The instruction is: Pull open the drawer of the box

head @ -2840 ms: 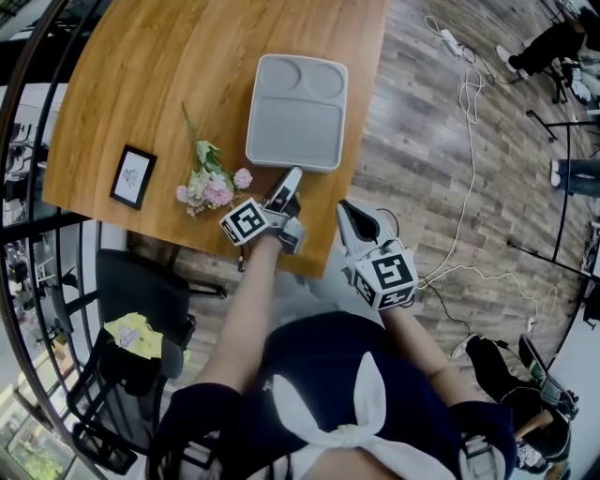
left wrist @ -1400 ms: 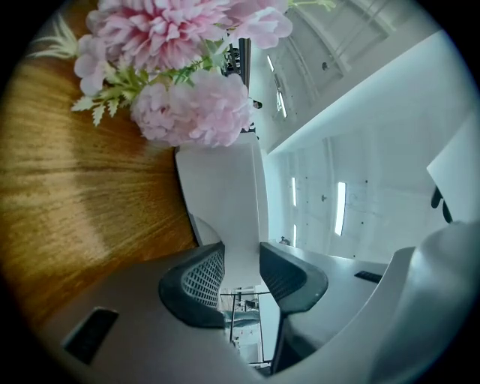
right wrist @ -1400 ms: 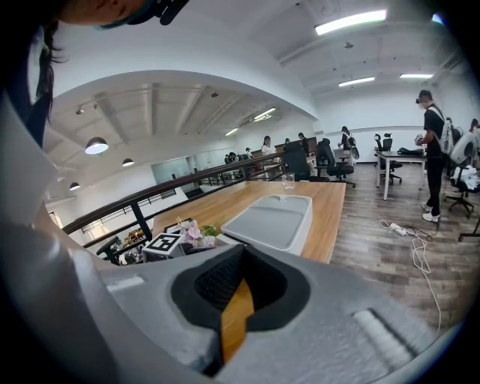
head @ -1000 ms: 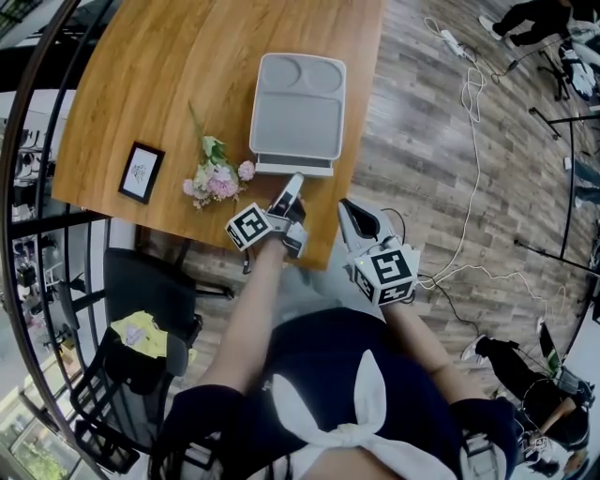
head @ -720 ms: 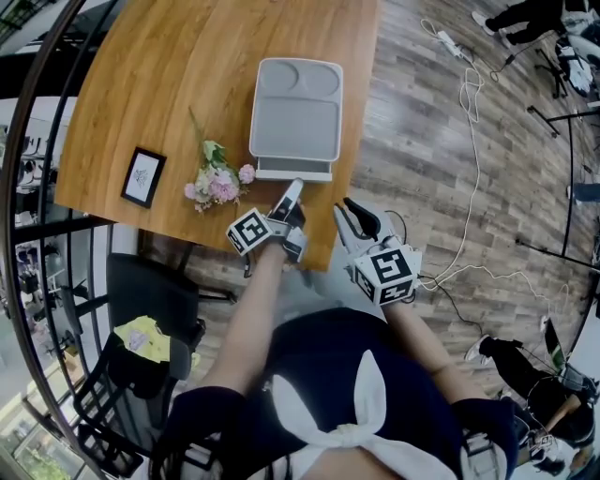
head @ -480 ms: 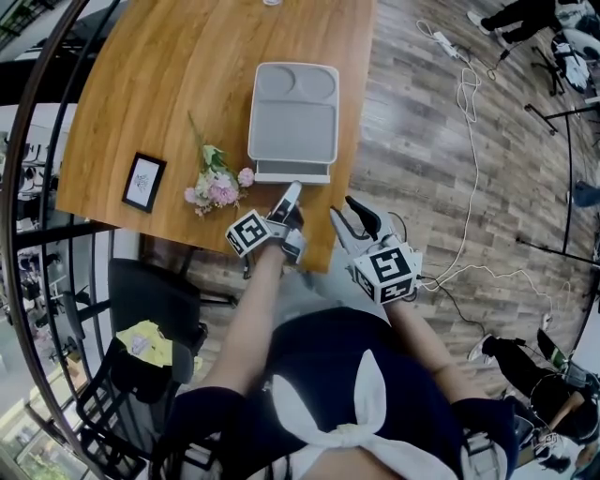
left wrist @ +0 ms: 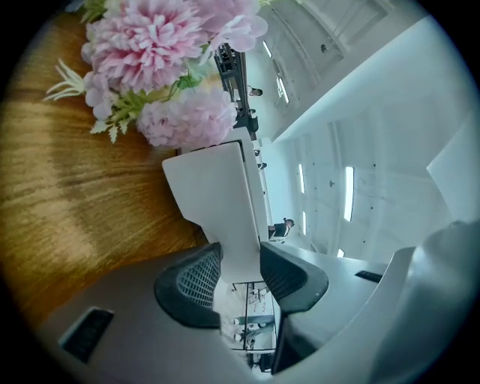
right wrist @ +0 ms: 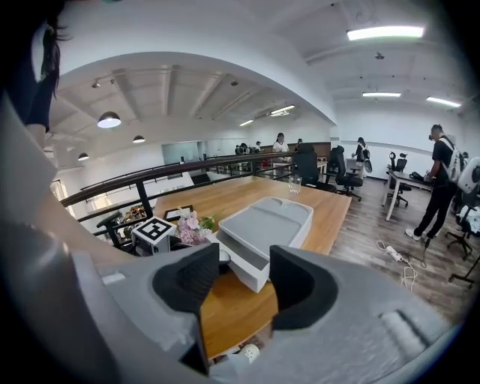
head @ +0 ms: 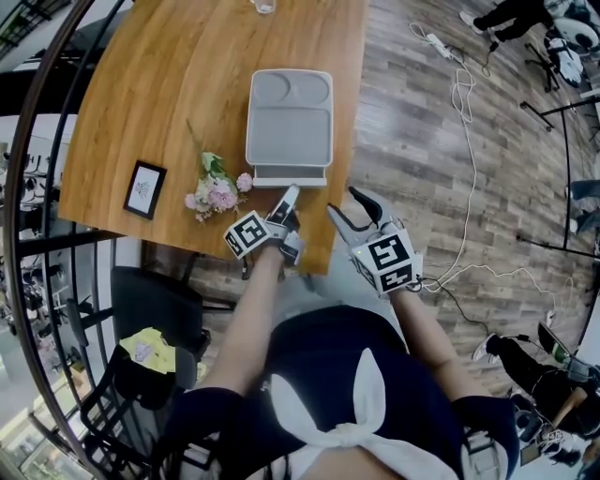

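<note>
A wooden desk (head: 187, 75) carries a grey box (head: 289, 117) near its right edge, its lid moulded with two round hollows at the far end. The drawer (head: 290, 175) sticks partly out of the box's near side, a pale strip of it showing past the lid.

The left hand-held gripper (head: 289, 192) points at the drawer's front from the near side. In the left gripper view its two dark ribbed pads (left wrist: 196, 279) are clenched on a narrow white tab of the drawer front (left wrist: 225, 202), which runs up between them. Its marker cube (head: 247, 234) sits just behind, over the desk's near edge.

The right hand-held gripper (head: 345, 202) hangs just to the right of the left one, near the desk's near right corner and clear of the box. Its jaws have just been opening and now stand released. The right gripper view shows only the desk top and the box (right wrist: 266, 221) beyond them, with the open drawer (right wrist: 244, 266) facing the camera.

A bunch of pink flowers (head: 216, 187) lies just left of the drawer. A small black picture frame (head: 144, 189) lies further left, near the desk's left edge. A glass (head: 264, 5) stands at the far edge. A dark chair (head: 150, 300) stands on the near left, and white cables (head: 464, 141) trail across the wooden floor on the right.
</note>
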